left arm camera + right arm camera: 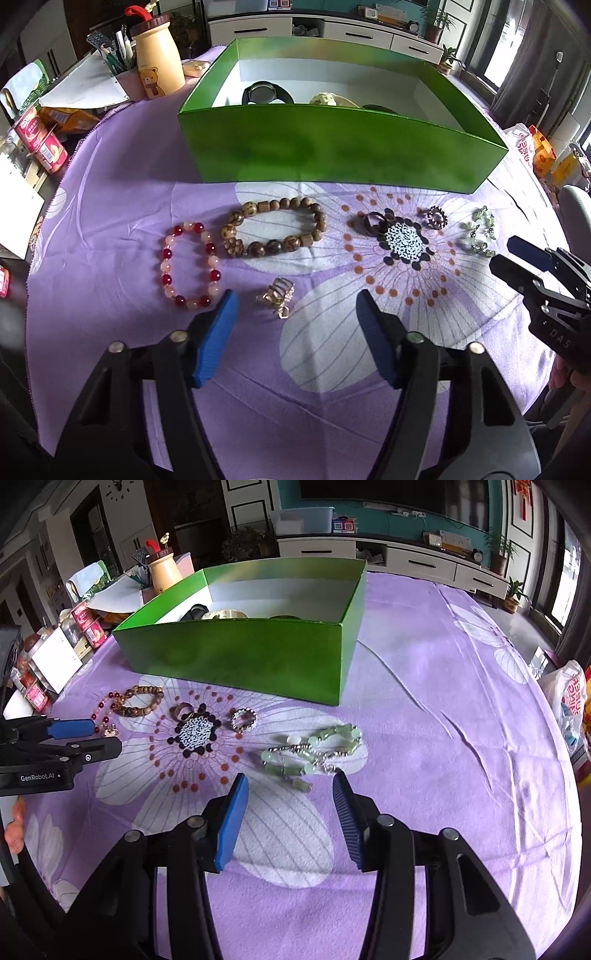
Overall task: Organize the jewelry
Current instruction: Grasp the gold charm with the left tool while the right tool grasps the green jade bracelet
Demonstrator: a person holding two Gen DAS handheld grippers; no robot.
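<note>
Both released, the left hand-held gripper [295, 306] hovered near the gold hair clip [276, 297], the right hand-held gripper [290, 786] near the jade bracelet [314, 751], each needing lowering and clenching

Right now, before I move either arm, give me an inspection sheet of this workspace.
Surface: purple floral cloth, wrinkled.
Job's things: green box, open, holding a watch; on the cloth, red bead bracelet, wooden bead bracelet, gold clip, two rings, jade bracelet.
Clutter: bear bottle, snack packets.
Grippers: left gripper, right gripper, jaws open, empty.
Cables: nothing seen.
Surroundings: TV cabinet.
</note>
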